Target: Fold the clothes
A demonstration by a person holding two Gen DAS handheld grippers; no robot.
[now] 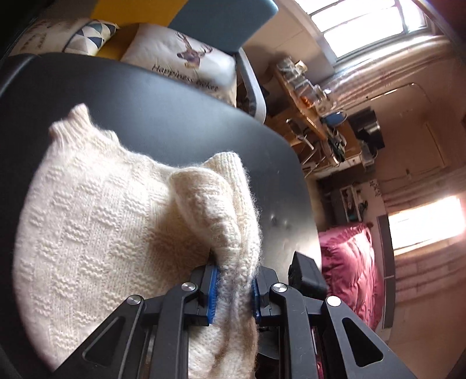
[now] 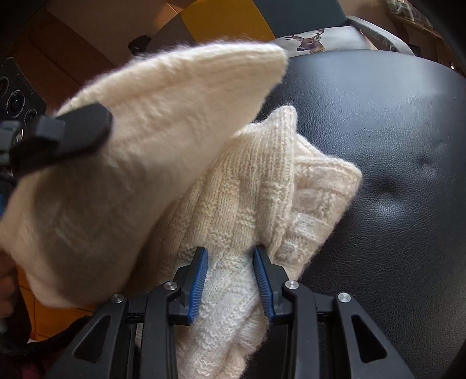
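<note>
A cream knitted sweater [image 1: 87, 221] is spread over a black leather surface [image 1: 180, 110], with its basket-weave body lying flat and a ribbed edge raised at the far side. A thick fold of the knit is drawn up from the body and is clamped between the blue pads of the left gripper [image 1: 233, 291], whose jaws are pressed against the wool on both sides. In the right wrist view the same sweater [image 2: 238, 204] is seen bunched, and a gathered ridge of it is pinched by the right gripper [image 2: 230, 282], the blue pads [image 2: 199, 280] being held apart only by the fabric between them. A large flap of the knit is lifted into the air at the left of that view, where the dark body of the left gripper [image 2: 58, 137] is seen against it; its fingertips are hidden by the wool there. The rest of the garment is rested on the black leather surface [image 2: 393, 175], which is dimpled and lightly creased.

Beyond the far edge of the surface a white cushion [image 1: 186, 61] printed with a deer head and the word "Happiness" is set, and just beside it a cushion with blue and grey triangles [image 1: 90, 38] is seen. A cluttered wooden desk [image 1: 314, 116] is placed near a bright window [image 1: 370, 26], and a crimson quilted bedspread [image 1: 349, 262] is spread well apart from the cushions, at the right.
</note>
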